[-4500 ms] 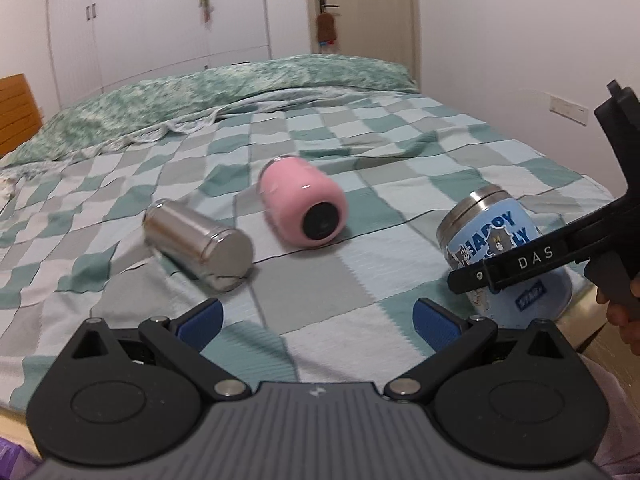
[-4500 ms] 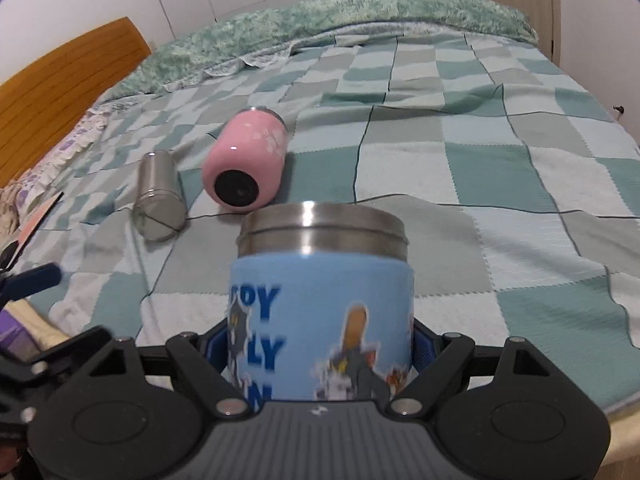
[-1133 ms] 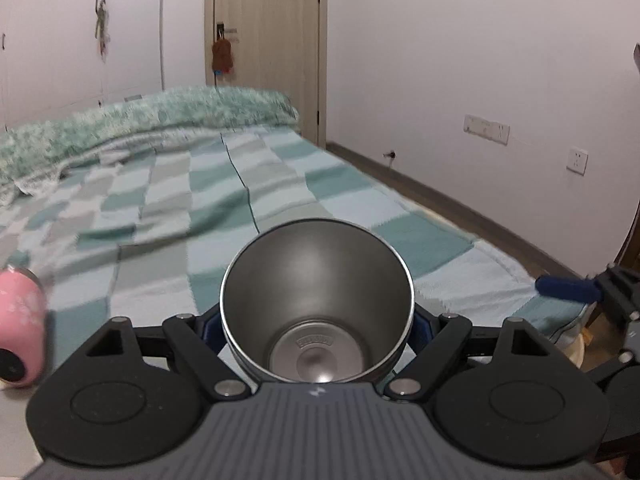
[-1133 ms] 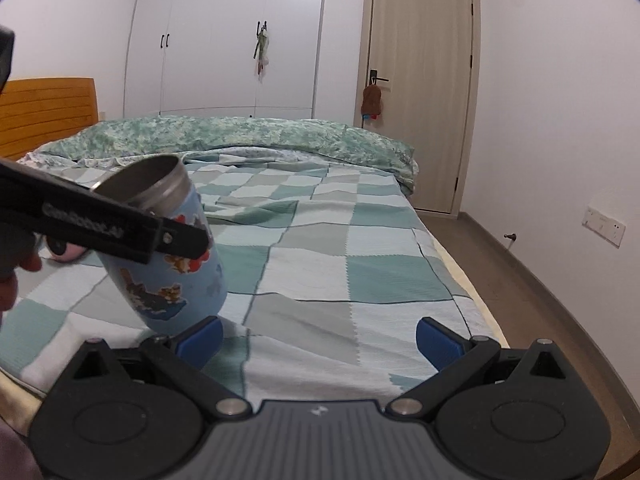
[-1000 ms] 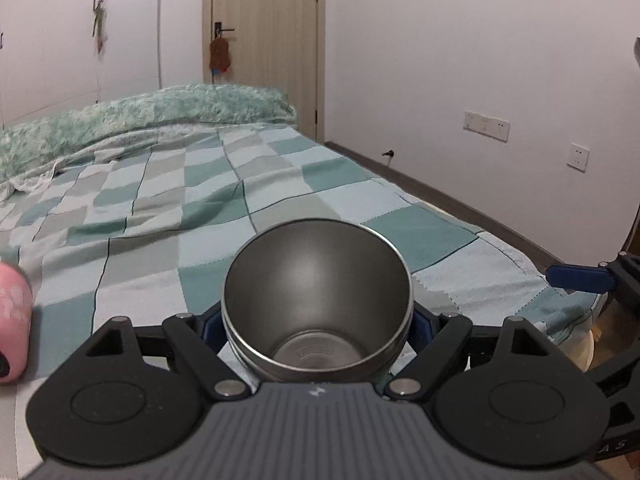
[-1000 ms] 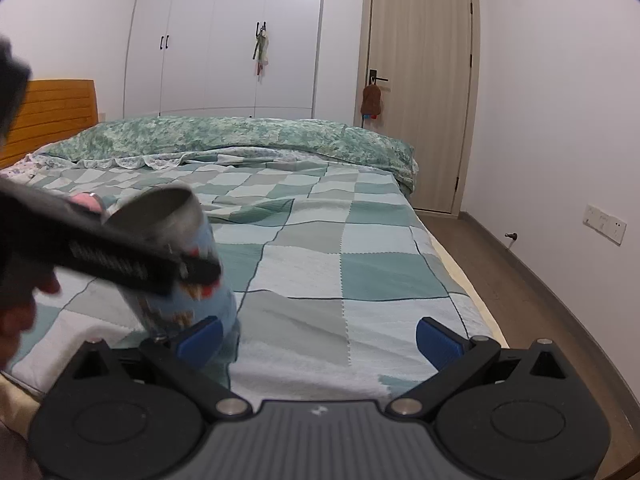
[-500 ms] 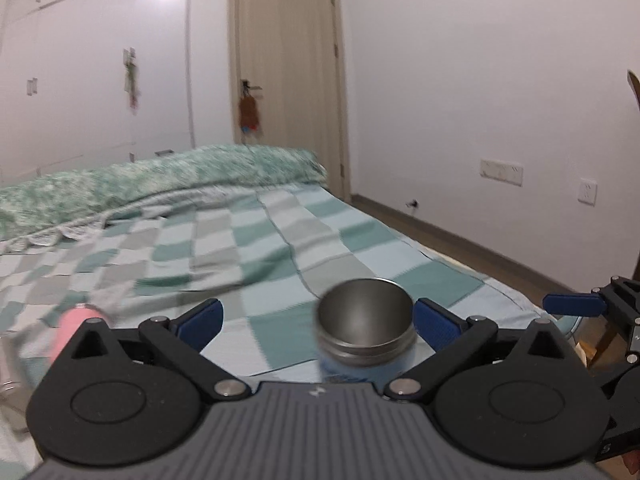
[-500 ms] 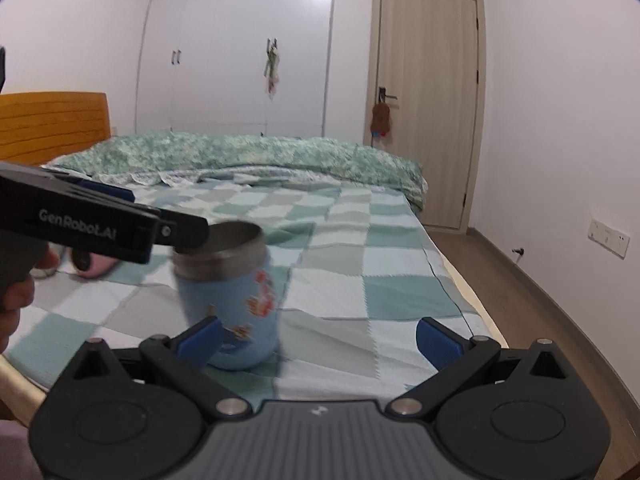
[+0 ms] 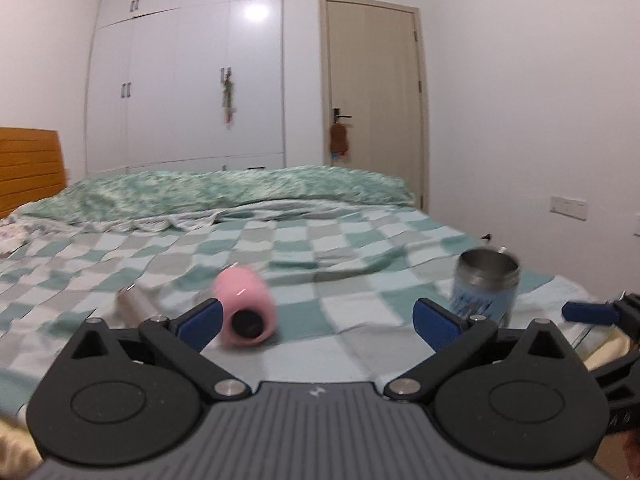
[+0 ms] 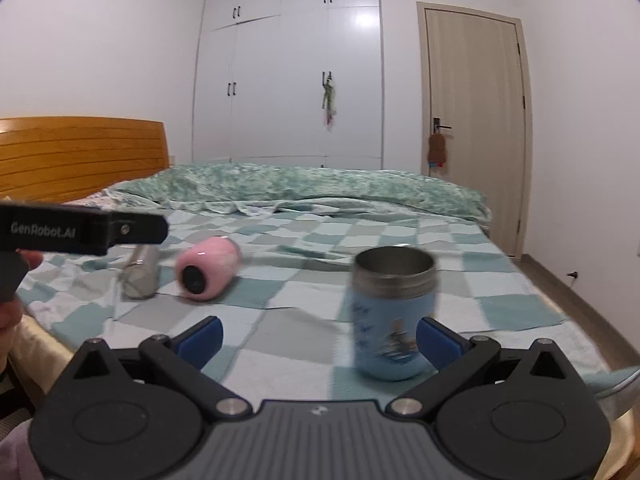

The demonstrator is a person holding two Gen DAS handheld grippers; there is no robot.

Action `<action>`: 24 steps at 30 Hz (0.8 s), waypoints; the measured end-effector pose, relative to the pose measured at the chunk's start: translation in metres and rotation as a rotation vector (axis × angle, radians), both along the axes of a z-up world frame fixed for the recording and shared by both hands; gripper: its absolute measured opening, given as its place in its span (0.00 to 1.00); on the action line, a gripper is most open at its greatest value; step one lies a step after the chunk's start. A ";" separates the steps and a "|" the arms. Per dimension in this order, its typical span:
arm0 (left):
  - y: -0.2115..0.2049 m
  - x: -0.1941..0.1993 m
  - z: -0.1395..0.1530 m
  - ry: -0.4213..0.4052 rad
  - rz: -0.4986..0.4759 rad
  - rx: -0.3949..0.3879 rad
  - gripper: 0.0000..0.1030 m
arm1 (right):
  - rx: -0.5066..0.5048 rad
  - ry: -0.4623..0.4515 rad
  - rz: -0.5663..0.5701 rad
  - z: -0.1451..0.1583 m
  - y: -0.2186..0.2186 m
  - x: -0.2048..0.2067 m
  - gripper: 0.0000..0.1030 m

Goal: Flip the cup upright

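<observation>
Blue cup (image 10: 390, 316) upright, clearest from right; both grippers' fingers (image 9: 200, 322) wide, empty.

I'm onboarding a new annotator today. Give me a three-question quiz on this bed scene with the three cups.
1. True or false: the blue cup stands upright on the bed, mouth up.
2. How many cups lie on their sides?
3. The left gripper is: A) shut on the pink cup, B) open and holding nothing, C) shut on the blue cup.

Key:
1. True.
2. Two: the pink cup and the steel cup.
3. B. The right gripper is open too.
</observation>
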State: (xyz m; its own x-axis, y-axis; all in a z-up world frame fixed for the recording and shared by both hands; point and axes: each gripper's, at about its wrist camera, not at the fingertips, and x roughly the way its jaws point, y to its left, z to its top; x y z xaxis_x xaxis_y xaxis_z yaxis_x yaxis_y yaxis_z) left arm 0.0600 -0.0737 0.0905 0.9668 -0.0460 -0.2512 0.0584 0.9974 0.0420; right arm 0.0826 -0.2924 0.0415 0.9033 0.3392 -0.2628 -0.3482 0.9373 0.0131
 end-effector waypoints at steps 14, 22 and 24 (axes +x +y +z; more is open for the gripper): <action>0.048 -0.040 -0.082 -0.036 0.092 -0.024 1.00 | 0.014 -0.077 -0.067 -0.042 0.032 -0.034 1.00; 0.049 -0.041 -0.085 -0.047 0.088 -0.036 1.00 | 0.027 -0.085 -0.073 -0.045 0.029 -0.034 1.00; 0.049 -0.041 -0.086 -0.047 0.082 -0.036 1.00 | 0.027 -0.087 -0.069 -0.045 0.029 -0.033 1.00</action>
